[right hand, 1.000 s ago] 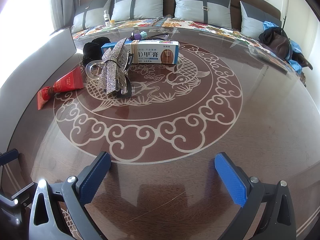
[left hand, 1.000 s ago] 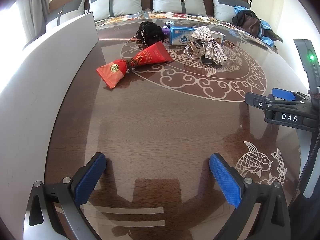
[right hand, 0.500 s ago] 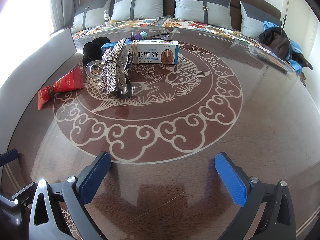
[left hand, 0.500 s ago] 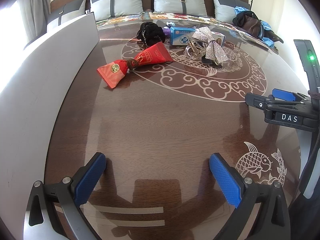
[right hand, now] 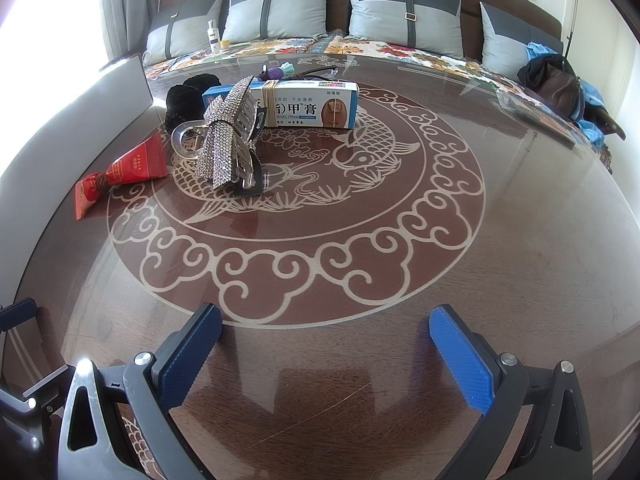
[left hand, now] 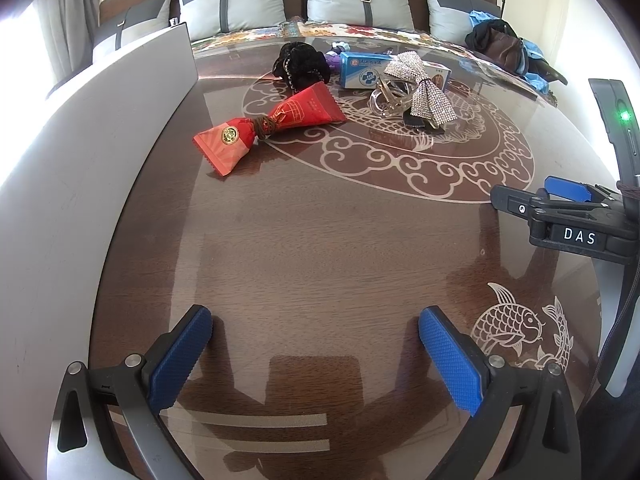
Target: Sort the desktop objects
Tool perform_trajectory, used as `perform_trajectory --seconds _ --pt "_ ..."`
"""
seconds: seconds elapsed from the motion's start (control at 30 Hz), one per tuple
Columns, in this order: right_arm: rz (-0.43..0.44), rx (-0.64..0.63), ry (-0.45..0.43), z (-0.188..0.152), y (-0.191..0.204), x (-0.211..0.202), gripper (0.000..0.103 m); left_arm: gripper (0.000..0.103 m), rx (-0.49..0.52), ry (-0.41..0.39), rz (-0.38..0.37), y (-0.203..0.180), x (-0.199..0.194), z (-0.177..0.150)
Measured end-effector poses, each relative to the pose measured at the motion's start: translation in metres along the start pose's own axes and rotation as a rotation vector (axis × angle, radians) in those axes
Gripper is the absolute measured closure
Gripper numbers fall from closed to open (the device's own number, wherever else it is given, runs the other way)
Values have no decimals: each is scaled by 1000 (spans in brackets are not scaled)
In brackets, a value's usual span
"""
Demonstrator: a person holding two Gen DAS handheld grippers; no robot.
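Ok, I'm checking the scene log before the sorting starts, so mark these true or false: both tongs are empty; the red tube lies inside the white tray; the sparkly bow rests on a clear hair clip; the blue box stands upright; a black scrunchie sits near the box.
1. Both tongs are empty: true. The left tongs and right tongs are open above the table.
2. Red tube in the tray: false. The red tube lies on the table beside the white tray.
3. Sparkly bow on the clear hair clip: true.
4. Box upright: false. The blue box lies flat.
5. Black scrunchie near the box: true.
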State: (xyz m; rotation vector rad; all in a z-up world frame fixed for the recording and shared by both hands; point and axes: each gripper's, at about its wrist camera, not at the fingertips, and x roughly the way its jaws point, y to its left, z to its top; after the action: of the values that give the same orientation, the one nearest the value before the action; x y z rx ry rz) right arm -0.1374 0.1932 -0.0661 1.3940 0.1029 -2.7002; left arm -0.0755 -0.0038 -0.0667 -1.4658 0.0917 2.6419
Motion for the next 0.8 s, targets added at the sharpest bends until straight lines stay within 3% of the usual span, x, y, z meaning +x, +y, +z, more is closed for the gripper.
perform_trajectory --seconds 0.8 --pt "0 0 0 0 0 0 0 0 -1 -11 2 0 -1 -2"
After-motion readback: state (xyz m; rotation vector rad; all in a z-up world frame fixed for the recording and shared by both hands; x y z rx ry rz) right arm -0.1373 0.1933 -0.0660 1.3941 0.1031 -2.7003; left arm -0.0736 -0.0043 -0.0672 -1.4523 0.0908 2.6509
